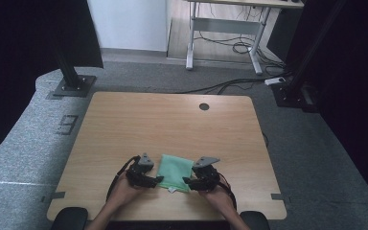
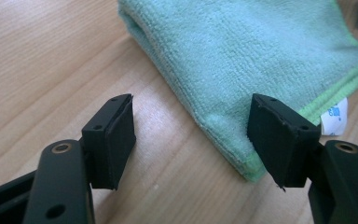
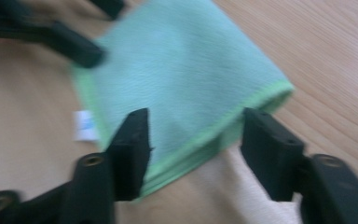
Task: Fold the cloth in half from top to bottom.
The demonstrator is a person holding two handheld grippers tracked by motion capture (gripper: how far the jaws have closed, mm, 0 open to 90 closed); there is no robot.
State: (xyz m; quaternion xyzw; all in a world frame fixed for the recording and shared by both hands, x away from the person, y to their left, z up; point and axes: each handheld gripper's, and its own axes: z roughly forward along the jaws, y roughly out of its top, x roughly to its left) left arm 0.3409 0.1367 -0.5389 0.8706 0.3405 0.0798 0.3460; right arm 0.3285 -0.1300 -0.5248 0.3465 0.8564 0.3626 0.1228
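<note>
A: How is the left gripper set?

B: Its jaws are seen spread apart, with nothing pressed between the pads. One pad is placed over bare wood; the other is placed at the near corner of the green cloth. Contact between that pad and the cloth cannot be confirmed. The left gripper is therefore recorded as released.

A: And the right gripper?

B: It is likewise recorded as released. The jaws are held apart, and the hemmed edge of the cloth is seen lying between them without being pinched. This view is blurred, so finer detail cannot be given.

A: Where is the cloth located?

B: In the high view the cloth is laid flat on the wooden table, near the front edge and slightly right of centre. It is folded into a compact, roughly square pad. The left gripper is positioned at its left edge and the right gripper at its right edge, so the cloth is flanked on both sides.

A: Are other features noted on the cloth?

B: A small white label is seen protruding from the hemmed corner nearest the person. A lighter green border is stitched along the hem.

A: What lies beyond?

B: The rest of the table is seen as plain wood, with a round hole near its far edge. Grey carpet is seen around the table.
</note>
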